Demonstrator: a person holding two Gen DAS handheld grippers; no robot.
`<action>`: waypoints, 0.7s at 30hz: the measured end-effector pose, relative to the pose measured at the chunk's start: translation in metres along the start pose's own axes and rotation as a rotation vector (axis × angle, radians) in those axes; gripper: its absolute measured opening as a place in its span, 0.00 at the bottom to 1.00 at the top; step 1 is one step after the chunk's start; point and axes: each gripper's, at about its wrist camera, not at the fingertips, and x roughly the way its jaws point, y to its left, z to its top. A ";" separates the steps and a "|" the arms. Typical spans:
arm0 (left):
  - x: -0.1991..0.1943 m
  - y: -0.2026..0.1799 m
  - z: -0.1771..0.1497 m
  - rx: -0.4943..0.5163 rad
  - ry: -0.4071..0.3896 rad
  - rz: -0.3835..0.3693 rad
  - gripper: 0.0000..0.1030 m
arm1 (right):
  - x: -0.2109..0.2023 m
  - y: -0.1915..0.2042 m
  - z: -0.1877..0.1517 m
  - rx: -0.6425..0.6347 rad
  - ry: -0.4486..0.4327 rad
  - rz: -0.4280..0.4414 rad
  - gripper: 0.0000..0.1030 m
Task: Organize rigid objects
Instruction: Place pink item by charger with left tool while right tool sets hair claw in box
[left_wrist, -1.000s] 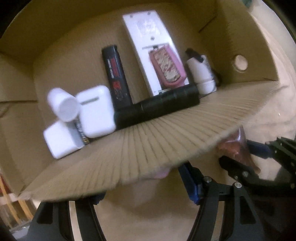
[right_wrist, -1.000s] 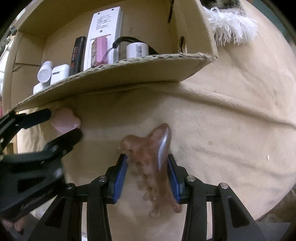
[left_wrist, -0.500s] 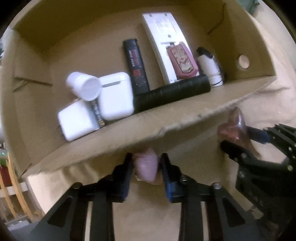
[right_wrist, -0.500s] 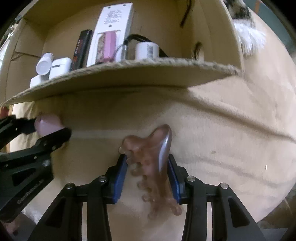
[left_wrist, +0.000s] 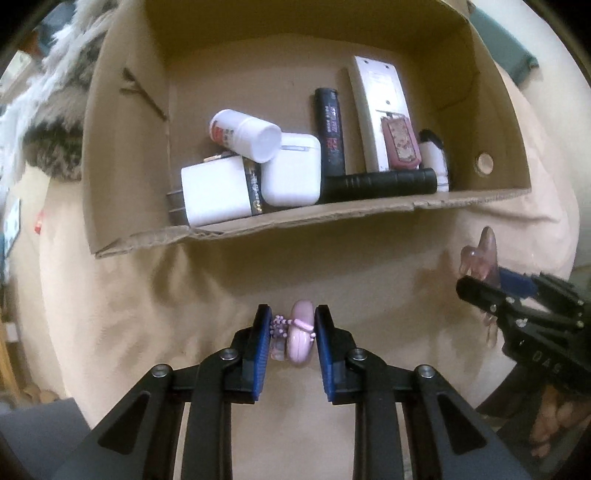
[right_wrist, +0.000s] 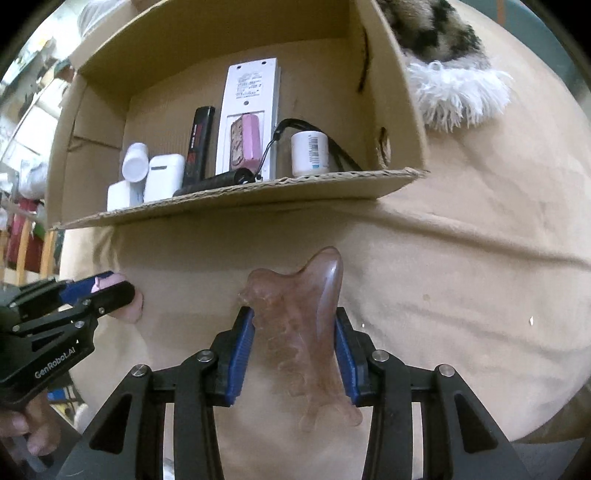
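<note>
Left wrist: left gripper (left_wrist: 289, 326) clamped on pink charm (left_wrist: 300, 332), 6 o'clock; cardboard box (left_wrist: 491, 122) at 12.
Right wrist: right gripper (right_wrist: 293, 345) clamped on pink comb (right_wrist: 299, 332). Carry step; next, lift over box rim.

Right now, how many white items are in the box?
5: charger block, earbud case, pill bottle atop them, remote, small bottle far right. Others may be hidden.

In the cardboard box (left_wrist: 491, 192), the flashlight (left_wrist: 376, 183) lies before the remote (left_wrist: 380, 110); the earbud case (left_wrist: 291, 170) sits to its left.
</note>
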 end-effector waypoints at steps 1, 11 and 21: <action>0.001 -0.001 0.000 -0.001 0.002 0.000 0.29 | 0.000 -0.001 0.001 0.002 -0.001 -0.001 0.42; 0.021 0.019 0.018 -0.018 0.037 0.008 0.64 | 0.004 -0.005 0.004 0.032 0.023 0.011 0.42; 0.037 0.041 0.029 -0.046 0.070 -0.002 0.28 | 0.010 -0.013 0.004 0.026 0.030 0.020 0.42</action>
